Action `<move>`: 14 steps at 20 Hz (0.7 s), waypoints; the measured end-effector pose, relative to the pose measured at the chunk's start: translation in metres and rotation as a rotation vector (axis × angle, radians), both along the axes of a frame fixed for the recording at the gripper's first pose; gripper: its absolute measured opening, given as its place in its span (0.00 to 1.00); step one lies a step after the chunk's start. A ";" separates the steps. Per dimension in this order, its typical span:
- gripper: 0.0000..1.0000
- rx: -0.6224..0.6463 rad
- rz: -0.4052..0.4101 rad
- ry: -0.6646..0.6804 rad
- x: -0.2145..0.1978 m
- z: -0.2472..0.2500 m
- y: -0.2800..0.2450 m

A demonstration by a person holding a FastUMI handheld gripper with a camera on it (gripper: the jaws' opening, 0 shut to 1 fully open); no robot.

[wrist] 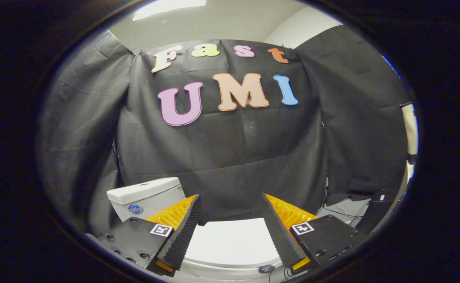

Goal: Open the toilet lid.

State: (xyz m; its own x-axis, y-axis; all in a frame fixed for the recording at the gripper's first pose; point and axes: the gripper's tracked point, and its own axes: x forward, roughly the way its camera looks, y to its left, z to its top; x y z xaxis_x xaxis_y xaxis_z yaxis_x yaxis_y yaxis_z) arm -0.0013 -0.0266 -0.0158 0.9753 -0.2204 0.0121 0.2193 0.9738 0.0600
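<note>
We see the gripper held above the toilet, pointing forward toward the black cloth wall of the booth and tilted a little downward. Its two fingers stand wide apart, with nothing between them and nothing touching their inner faces. Each finger carries a small square marker on its top side.

The toilet lid lies closed and flat below the fingers; its white surface shows in the gap between them and runs under both tips. The fingers are above it, and we cannot tell if they touch it. The white toilet tank stands beyond the left finger, against the cloth, and the finger partly covers its lower side. A small dark part with a thin cable sits at the near rim of the toilet, between the finger bases. Beyond the right finger some cables lie on the floor by the cloth.
</note>
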 end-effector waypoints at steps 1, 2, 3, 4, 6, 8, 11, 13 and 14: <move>0.94 0.000 -0.010 0.004 0.001 -0.003 -0.002; 0.94 -0.001 -0.009 0.010 0.003 -0.004 0.000; 0.94 -0.002 -0.007 0.019 0.004 -0.006 0.001; 0.94 -0.003 -0.011 0.027 0.006 -0.007 0.000; 0.94 -0.002 -0.042 0.039 0.008 -0.012 -0.009; 0.94 0.021 -0.080 0.048 0.008 -0.017 -0.020; 0.94 0.088 -0.131 0.046 0.005 -0.028 -0.036; 0.94 0.160 -0.141 0.025 0.008 -0.035 -0.041; 0.94 0.214 -0.145 0.029 0.010 -0.044 -0.043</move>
